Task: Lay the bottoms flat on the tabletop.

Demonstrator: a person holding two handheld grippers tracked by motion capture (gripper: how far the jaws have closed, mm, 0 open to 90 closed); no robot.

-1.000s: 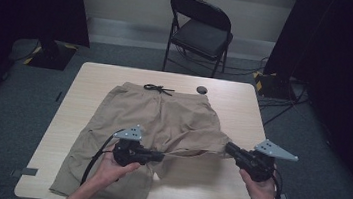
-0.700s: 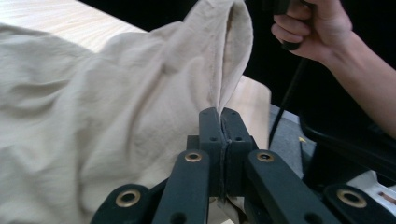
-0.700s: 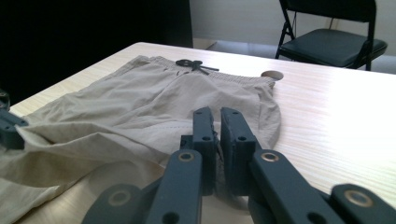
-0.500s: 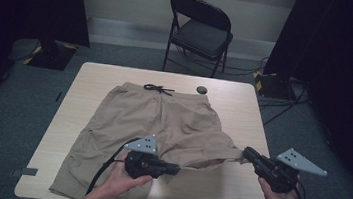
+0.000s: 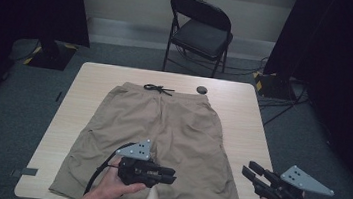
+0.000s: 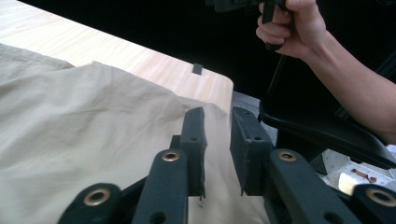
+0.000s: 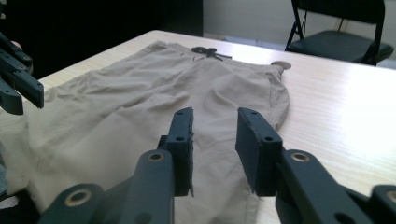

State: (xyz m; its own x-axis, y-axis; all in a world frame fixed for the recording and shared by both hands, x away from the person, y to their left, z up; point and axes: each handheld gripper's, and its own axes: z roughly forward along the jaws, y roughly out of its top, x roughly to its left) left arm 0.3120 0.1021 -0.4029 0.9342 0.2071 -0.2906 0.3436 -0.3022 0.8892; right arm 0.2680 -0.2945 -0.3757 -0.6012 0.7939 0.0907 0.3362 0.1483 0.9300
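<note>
Lying flat in the middle of the frame, the shorts (image 5: pixel 159 143) are spread on the surface (image 5: pixel 247 122), with the waistband and its black drawstring (image 5: pixel 158 89) toward the top and both legs toward the bottom edge. Over the lower middle of the shorts, where the two legs meet, sits the left hand-held gripper (image 5: pixel 168 175); its jaws stand a little apart and hold nothing. At the lower right of the frame the right hand-held gripper (image 5: pixel 251 170) hangs beside the shorts, jaws apart and empty. Near the waistband lies a small dark disc (image 5: pixel 202 89). Behind the surface stands a folding chair (image 5: pixel 200 29).
</note>
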